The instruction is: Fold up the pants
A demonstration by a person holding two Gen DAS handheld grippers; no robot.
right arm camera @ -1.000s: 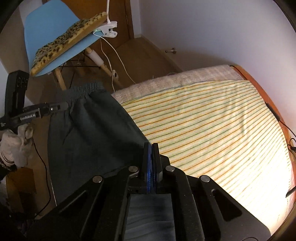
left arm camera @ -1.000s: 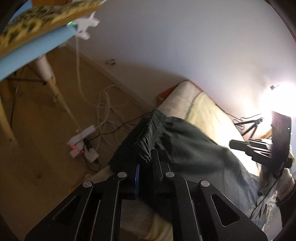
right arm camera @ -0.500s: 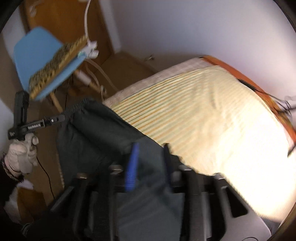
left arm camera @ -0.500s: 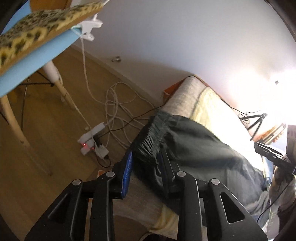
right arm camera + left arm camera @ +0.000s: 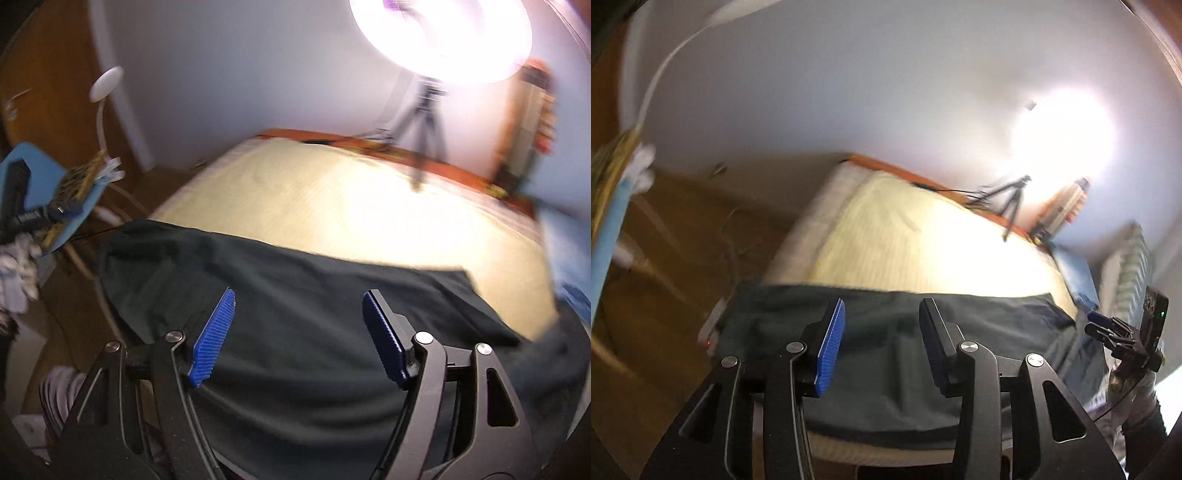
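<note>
Dark green pants [image 5: 979, 314] lie spread flat along the near edge of the bed, also across the right wrist view as the same pants [image 5: 295, 350]. My left gripper [image 5: 882, 321] hovers above their waist end. Its jaws are opening, with nothing pinched between the blue pads [image 5: 831, 336]. My right gripper [image 5: 299, 295] hangs above the pants further along. Its jaws are opening wide and grip no cloth. The left wrist view shows the right gripper [image 5: 1099, 325] small at the right, in a gloved hand. The right wrist view shows the left gripper [image 5: 51, 212] at the far left.
The bed has a yellow striped sheet [image 5: 351, 206] and an orange frame [image 5: 886, 166] against the white wall. A bright lamp on a tripod [image 5: 428, 107] stands behind it. A blue chair with a leopard cushion [image 5: 77, 181] stands left, with cables and a power strip [image 5: 713, 325] on the wooden floor.
Both grippers were shut on the pants a second ago; both have let go, opened and lifted away. The pants now lie flat along the bed edge.
</note>
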